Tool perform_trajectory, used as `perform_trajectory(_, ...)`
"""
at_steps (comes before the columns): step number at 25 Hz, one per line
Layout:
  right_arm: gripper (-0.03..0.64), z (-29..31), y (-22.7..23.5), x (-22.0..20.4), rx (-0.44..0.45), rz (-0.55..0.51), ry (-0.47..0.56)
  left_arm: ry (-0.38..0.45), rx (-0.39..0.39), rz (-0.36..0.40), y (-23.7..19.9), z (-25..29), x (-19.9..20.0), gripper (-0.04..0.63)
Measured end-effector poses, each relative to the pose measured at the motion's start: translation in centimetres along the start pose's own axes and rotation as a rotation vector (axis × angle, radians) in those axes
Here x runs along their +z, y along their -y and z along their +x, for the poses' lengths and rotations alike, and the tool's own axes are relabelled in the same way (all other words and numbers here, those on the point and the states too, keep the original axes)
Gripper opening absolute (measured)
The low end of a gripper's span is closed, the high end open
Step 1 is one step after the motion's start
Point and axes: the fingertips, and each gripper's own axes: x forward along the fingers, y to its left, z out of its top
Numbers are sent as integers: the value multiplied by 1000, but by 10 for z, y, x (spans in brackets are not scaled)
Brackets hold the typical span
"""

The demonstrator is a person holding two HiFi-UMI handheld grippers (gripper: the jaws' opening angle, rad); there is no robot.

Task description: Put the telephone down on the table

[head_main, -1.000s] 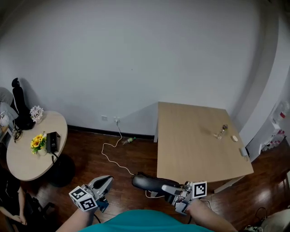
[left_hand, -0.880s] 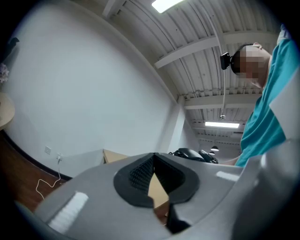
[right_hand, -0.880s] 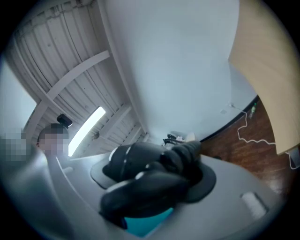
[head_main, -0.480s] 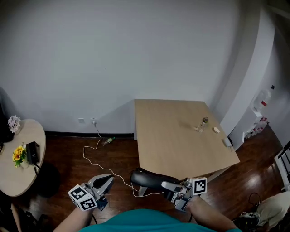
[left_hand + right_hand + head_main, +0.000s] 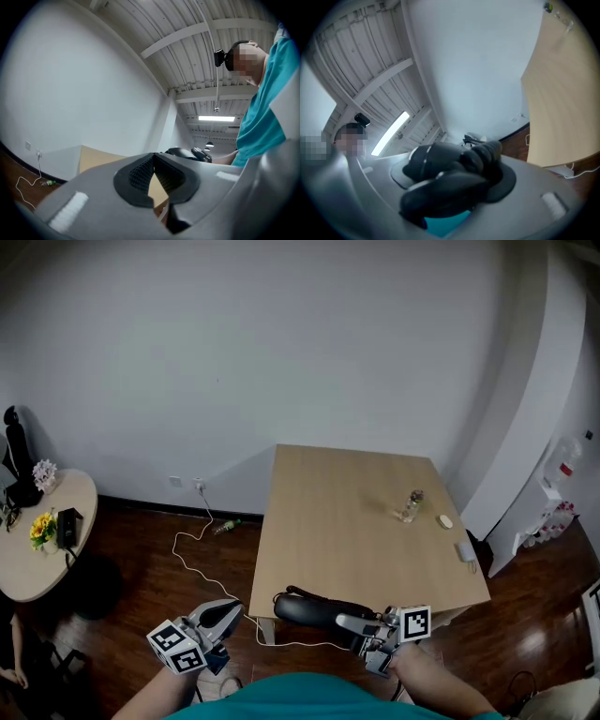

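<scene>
**Inventory: handset in the right fingers, near edge of the desk**

1. Wooden floor (image 5: 141,596). Dark brown boards across the lower part of my head view.
2. Square desk (image 5: 347,531). Light wood, standing against the white wall. It carries items 9 to 11.
3. Round desk (image 5: 23,563). Light top, far left, well apart from the square desk. It carries items 7 and 8.
4. Telephone (image 5: 314,608). A black handset, lying roughly level and clamped at one end. In my head view it shows just at the near edge of the square desk, not resting on the top. In the right gripper view the telephone (image 5: 436,164) fills the space between the fingers, with its ribbed cord end pointing away.
5. Right gripper (image 5: 358,628). I read its fingers as closed hard on the telephone. The right gripper view shows the same grip from behind (image 5: 459,183).
6. Left gripper (image 5: 225,613). Held low over the floor, left of the telephone and apart from it. In the left gripper view (image 5: 153,171) the fingers meet at the tips with nothing between them.
7. Black box (image 5: 66,527), on the round desk.
8. Yellow flowers (image 5: 41,528), just beside the black box.
9. Small glass piece (image 5: 409,506), toward the far right of the square desk.
10. White oval piece (image 5: 446,520), near the glass piece.
11. Flat pale piece (image 5: 465,551), at the right edge of the square desk.
12. White cable (image 5: 192,554). It trails in loops across the floor from the wall socket (image 5: 199,485) toward the desk's near leg.
</scene>
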Motion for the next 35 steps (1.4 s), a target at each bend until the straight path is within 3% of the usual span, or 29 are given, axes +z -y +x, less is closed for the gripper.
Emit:
perform_trajectory(6,293,-38,-1,20,21,24,-31,-12,21,11,32,32,-14,6)
perform_trajectory(16,293,-40,13,47,-24,1,-28,20,-29,6,2,70,-14,6)
perform_trajectory(21,293,-61,18,63,-37,-2,-28,9,-55,6,17,96,-24,6)
perform_trajectory(29,293,-128,30,89,40,21,-78,11,30,36,55,150,-46,6)
perform_trajectory(35,293,-199,33,117,59,22,-186,55,98,31,109,213,-73,5)
